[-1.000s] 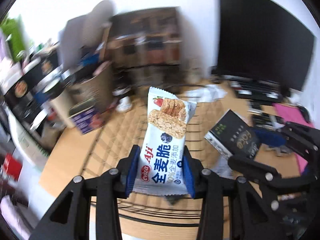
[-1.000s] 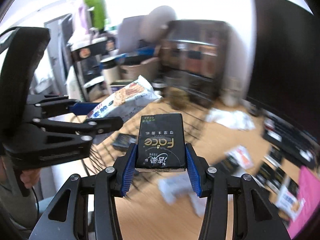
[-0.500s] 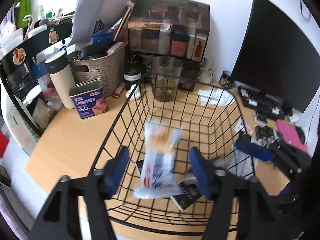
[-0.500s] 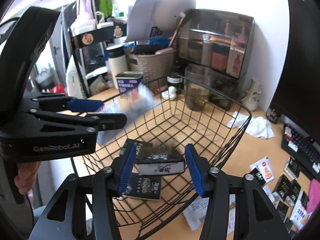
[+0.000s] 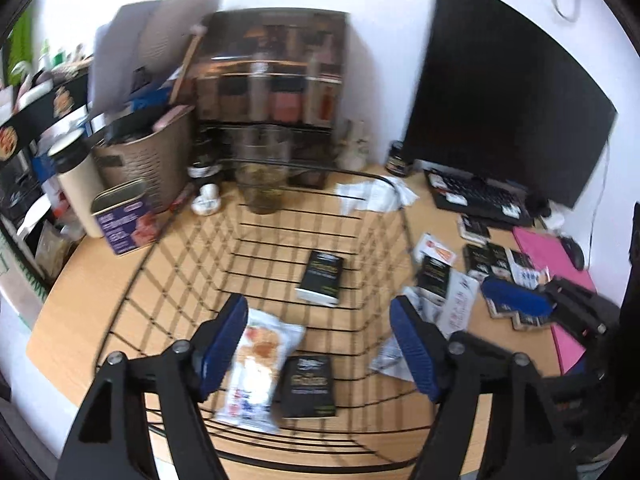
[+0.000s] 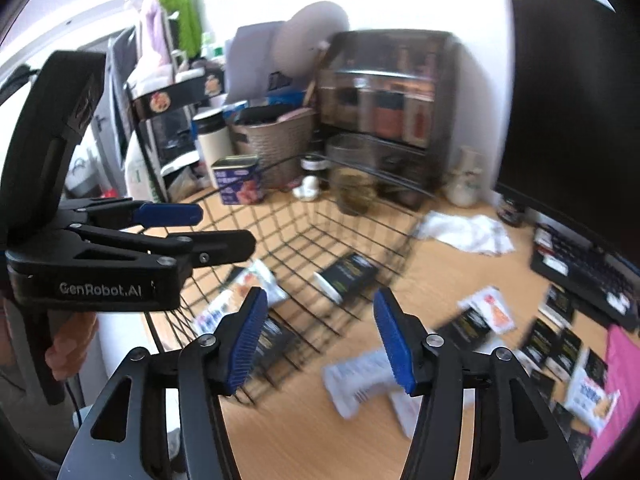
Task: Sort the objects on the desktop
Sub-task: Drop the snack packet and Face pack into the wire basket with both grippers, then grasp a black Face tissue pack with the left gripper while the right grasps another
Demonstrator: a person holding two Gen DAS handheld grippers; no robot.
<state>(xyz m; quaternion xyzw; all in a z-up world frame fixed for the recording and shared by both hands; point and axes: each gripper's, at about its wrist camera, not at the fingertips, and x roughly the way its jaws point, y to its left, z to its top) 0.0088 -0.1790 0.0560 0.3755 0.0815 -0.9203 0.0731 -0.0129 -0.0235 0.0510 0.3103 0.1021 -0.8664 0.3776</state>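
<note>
Black wire basket [image 5: 384, 178] sits on the wooden desk [image 5: 80, 284], and it's got a few things in it: a white snack bar [image 5: 256, 372] lying near the front left corner, a black tissue pack [image 5: 308, 386] just beside it on the right, and a second pack [image 5: 322, 278] further back toward the middle. The left gripper [image 5: 320, 350] hovers over the basket's front edge with its jaws opening, blue pads wide apart and nothing clamped; the snack bar lies on the basket floor below the left pad, though with the blur it's hard to say whether they touch. The right gripper [image 6: 320, 338] is off to the basket's right side, jaws also opening, nothing between them, just desk and basket wire behind. In the right wrist view the left gripper [image 6: 208, 232] shows from the side with a hand [image 6: 68, 344] wrapped on its grip. More black packs [image 6: 560, 346] and white wrappers [image 6: 360, 380] are scattered on the desk to the right of the basket, near a keyboard [image 5: 480, 196] and a dark monitor [image 5: 500, 92]. A purple tin [image 5: 124, 216] stands left of the basket.
</note>
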